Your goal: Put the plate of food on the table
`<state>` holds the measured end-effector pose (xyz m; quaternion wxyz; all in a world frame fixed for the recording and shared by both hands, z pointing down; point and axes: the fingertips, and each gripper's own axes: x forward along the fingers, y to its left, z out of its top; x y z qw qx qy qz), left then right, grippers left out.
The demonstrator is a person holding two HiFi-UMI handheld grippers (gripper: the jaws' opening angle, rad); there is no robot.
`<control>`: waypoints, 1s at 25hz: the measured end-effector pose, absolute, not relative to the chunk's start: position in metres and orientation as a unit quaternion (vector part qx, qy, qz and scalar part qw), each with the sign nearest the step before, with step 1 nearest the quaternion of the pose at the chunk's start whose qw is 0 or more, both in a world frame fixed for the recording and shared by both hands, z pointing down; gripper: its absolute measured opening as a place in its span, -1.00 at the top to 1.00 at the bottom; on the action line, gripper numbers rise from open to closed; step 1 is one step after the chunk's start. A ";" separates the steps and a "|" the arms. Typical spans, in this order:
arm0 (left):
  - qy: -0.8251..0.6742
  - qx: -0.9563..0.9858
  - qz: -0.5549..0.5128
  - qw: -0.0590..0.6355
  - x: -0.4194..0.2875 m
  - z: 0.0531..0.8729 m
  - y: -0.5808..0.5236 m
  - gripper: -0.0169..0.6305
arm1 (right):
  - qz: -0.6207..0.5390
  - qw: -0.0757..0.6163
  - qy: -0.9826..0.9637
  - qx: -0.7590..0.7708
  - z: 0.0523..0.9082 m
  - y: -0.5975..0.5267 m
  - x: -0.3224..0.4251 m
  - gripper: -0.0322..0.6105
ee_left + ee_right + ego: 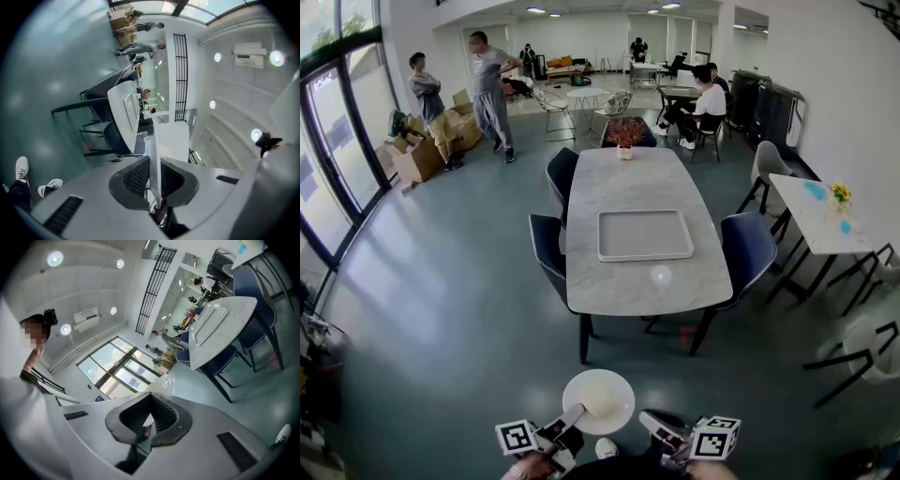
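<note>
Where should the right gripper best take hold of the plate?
The thin rim at the right of the plate, coming level from the right: it lies flat, and the left gripper pinches its near-left rim, so this would likely balance it.

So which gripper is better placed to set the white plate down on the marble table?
Left. The left gripper is shut on the rim of the white plate, with the marble table straight ahead. The right gripper is apart from the plate and holds nothing.
</note>
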<state>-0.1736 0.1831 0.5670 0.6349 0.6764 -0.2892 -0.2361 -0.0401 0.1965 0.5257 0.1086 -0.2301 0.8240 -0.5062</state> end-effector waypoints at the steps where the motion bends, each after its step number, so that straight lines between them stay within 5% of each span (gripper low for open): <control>1: -0.289 0.677 -0.236 0.635 -0.173 0.566 0.183 0.88 | -0.506 0.110 0.824 -0.231 0.525 0.197 -0.040 0.87; 25: -0.286 0.677 -0.235 0.636 -0.170 0.562 0.185 0.88 | -0.499 0.125 0.823 -0.243 0.518 0.195 -0.030 0.86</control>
